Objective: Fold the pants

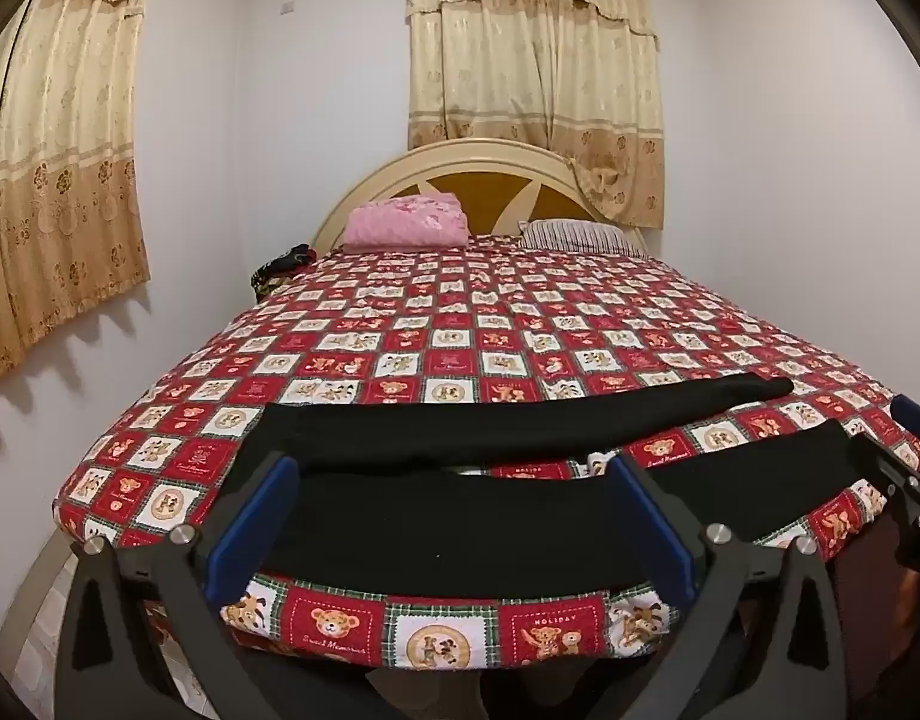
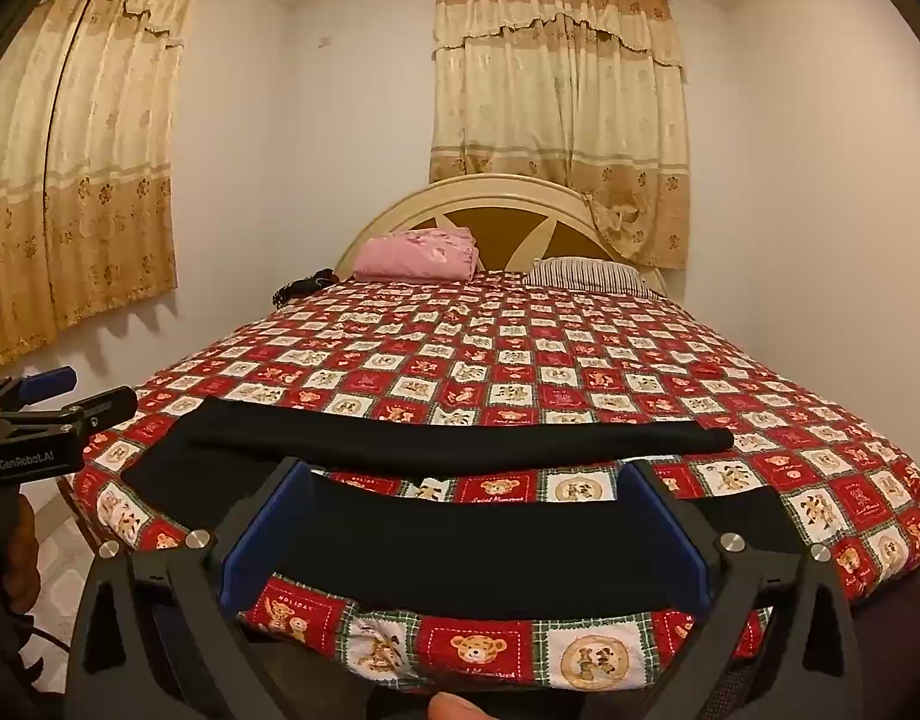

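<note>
Through my left wrist camera, my left tongs [image 1: 447, 516] stood wide apart, clamped on nothing, low at the foot edge of the bed [image 1: 399, 324]. The black pants [image 1: 460, 516] lay flat on the bear-print bedspread [image 1: 520, 324] just ahead, the nearer leg showing between my blue pads [image 1: 252, 531]; I could not tell whether the pads touched the cloth. The pants' long axis ran across the bed, side to side, waist toward the left, the two legs spreading apart toward the right. My right tongs [image 1: 907, 450] showed at the right edge, near the leg ends.

Through my right wrist camera, my right tongs [image 2: 466, 531] were likewise spread wide and gripping nothing, with the nearer leg of the pants [image 2: 490, 546] lying crosswise between the fingers. The farther leg stretched rightward to its hem. My left tongs [image 2: 45, 393] hovered at the far left, beside the waist end.
</note>
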The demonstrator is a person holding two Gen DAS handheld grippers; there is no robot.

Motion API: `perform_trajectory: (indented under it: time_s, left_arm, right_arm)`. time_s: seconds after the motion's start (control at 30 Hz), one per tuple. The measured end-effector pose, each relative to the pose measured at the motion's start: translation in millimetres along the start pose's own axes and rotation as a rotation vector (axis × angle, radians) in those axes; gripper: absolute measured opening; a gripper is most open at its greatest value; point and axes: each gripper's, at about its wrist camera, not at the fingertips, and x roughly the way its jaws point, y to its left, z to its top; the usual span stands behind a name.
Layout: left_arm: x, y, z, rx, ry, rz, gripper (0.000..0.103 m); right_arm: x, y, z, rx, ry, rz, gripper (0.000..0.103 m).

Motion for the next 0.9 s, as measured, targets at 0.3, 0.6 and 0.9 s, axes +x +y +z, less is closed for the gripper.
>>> perform_trajectory:
  time_s: [0.3, 0.6, 0.9]
  left_arm:
    - [4.4, 4.8, 3.4, 0.005, 0.005, 0.011, 0.103]
    - [3.0, 2.6, -0.1, 0.02, 0.003, 0.015, 0.103]
    - [1.5, 1.7, -2.1, 0.023, 0.001, 0.014, 0.103]
  right_arm:
    - [1.3, 1.2, -0.9, -0.014, 0.008, -0.004, 0.102]
    - [5.0, -2.1, -5.1, -0.011, 0.008, -0.005, 0.102]
    - [7.8, -0.4, -7.6, -0.013, 0.012, -0.009, 0.102]
